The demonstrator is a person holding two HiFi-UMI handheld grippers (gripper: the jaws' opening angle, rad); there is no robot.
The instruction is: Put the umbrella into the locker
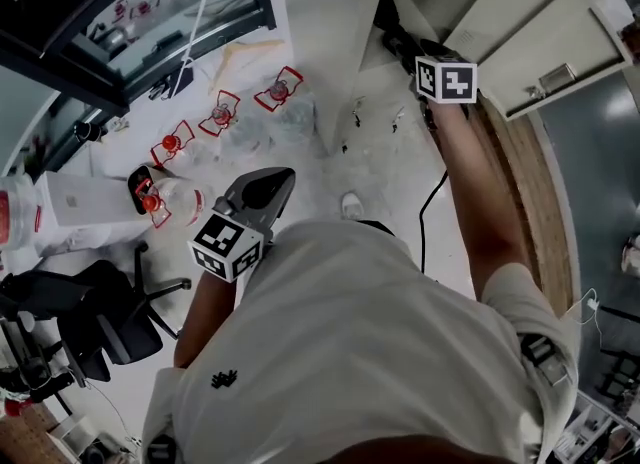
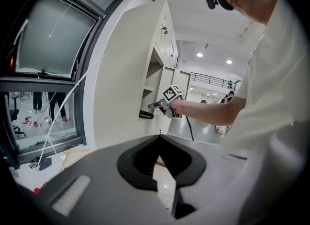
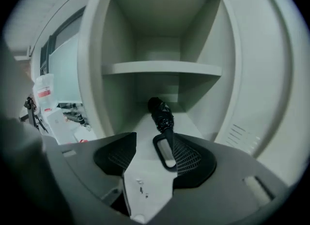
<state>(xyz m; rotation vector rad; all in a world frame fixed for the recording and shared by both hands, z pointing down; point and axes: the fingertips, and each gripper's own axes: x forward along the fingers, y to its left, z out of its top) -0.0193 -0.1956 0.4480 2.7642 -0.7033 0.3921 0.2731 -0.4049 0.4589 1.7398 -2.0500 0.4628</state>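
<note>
My right gripper (image 3: 145,146) has its jaws apart, my left gripper (image 2: 159,141) has its jaws closed, and both are empty. The umbrella (image 3: 161,113) in the locker (image 3: 160,68) looks light and soft-bodied; I'd grip its stiff handle.

Floor past the fingers (image 1: 262,192) of the left gripper (image 1: 272,180): red-labelled bottles (image 1: 222,112) in a slanted row. Black office chair (image 1: 100,317) left of them, black cable (image 1: 428,214) right.
</note>
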